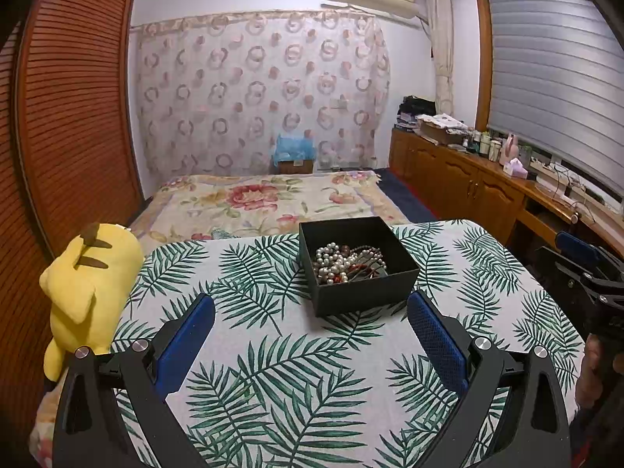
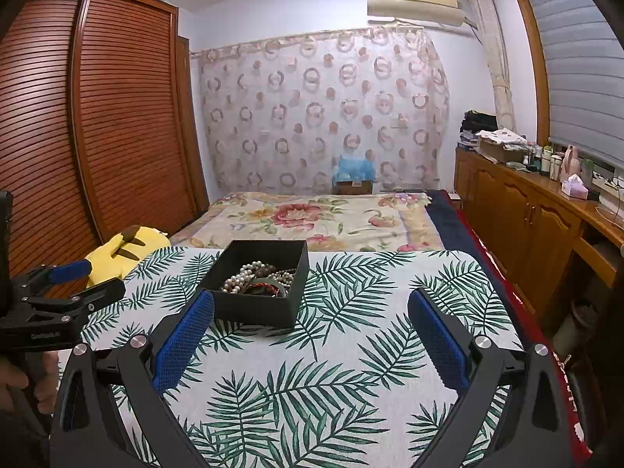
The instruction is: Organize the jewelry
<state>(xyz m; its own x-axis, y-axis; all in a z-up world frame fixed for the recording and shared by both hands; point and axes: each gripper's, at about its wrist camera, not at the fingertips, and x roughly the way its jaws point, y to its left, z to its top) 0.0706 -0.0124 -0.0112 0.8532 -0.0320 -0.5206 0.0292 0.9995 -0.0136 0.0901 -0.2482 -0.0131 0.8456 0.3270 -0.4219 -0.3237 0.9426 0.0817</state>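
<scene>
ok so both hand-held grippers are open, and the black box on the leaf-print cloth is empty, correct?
Not quite. The black box is not empty: it holds a heap of jewelry, with a pearl necklace on top, as the left wrist view shows. The rest stands: the left hand-held gripper and right hand-held gripper are both open, and the box sits on the leaf-print cloth.

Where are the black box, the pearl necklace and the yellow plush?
black box (image 1: 362, 296), left wrist view, on its near front wall.
pearl necklace (image 1: 331, 261), left wrist view, on the bunched white beads inside the box.
yellow plush (image 1: 93, 273), left wrist view, on its yellow body beside the table's left edge.
</scene>
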